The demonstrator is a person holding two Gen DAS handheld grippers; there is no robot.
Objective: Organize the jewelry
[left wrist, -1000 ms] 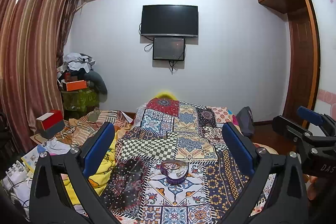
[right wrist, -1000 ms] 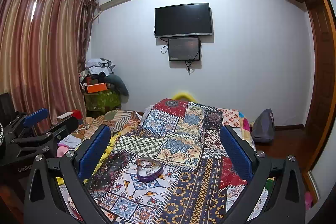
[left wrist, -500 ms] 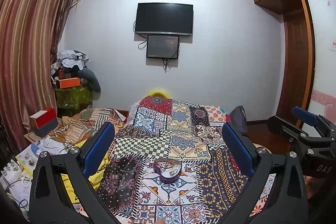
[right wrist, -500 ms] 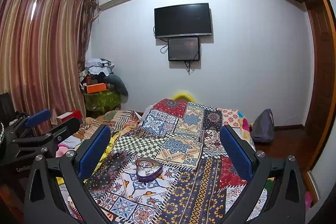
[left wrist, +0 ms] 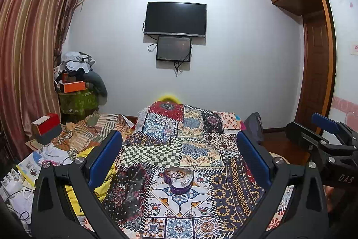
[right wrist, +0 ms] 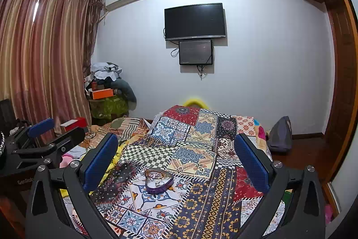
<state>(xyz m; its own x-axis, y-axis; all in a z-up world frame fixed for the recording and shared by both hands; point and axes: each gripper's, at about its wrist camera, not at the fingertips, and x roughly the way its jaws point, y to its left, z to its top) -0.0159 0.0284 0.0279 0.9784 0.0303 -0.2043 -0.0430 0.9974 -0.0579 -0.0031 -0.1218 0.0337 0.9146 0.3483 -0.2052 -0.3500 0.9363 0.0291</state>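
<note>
A patchwork bedspread (left wrist: 179, 145) is covered in red, navy, cream and black-and-white checked squares. A purple heart-shaped box (left wrist: 179, 180) is seen on it, holding what may be gold-toned jewelry. Blue finger pads (right wrist: 100, 162) are set on black frames; curtains (right wrist: 44, 55) are striped brown and red.

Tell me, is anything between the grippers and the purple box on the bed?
Nothing visible is. The purple box sits alone on the quilt, ahead of the open left gripper and right gripper.
</note>
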